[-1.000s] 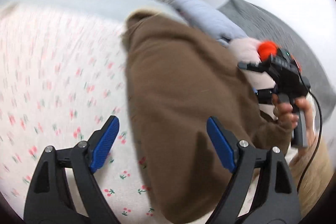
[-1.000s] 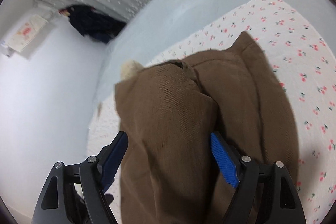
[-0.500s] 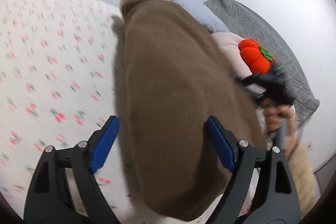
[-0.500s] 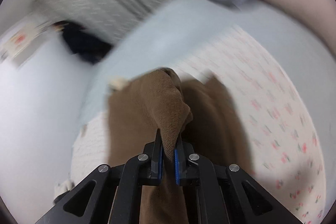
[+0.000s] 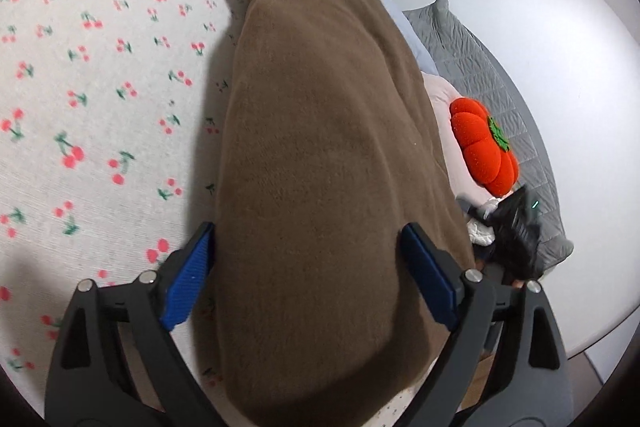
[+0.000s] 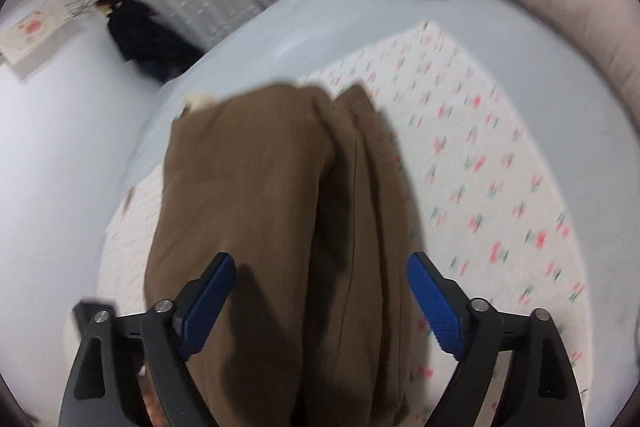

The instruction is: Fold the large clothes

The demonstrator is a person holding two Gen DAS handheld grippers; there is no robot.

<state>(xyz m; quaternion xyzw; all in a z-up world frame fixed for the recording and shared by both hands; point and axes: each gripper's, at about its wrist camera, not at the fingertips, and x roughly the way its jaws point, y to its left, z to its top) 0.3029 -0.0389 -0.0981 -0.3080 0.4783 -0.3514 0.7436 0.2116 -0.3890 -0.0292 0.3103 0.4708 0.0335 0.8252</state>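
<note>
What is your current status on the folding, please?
Left claw open, right claw open, neither gripping. Thick brown fleece garment lies folded lengthwise on the cherry-print white blanket. Nothing in the way.

brown coat (image 5: 328,163) | folded lengthwise, cream collar at far end | lying on cherry-print blanket (image 5: 100,75)

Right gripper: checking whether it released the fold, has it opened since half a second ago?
Yes. The right gripper was pinching the brown garment then; now its jaws stand wide apart above the garment lying on the cherry-print blanket.
</note>
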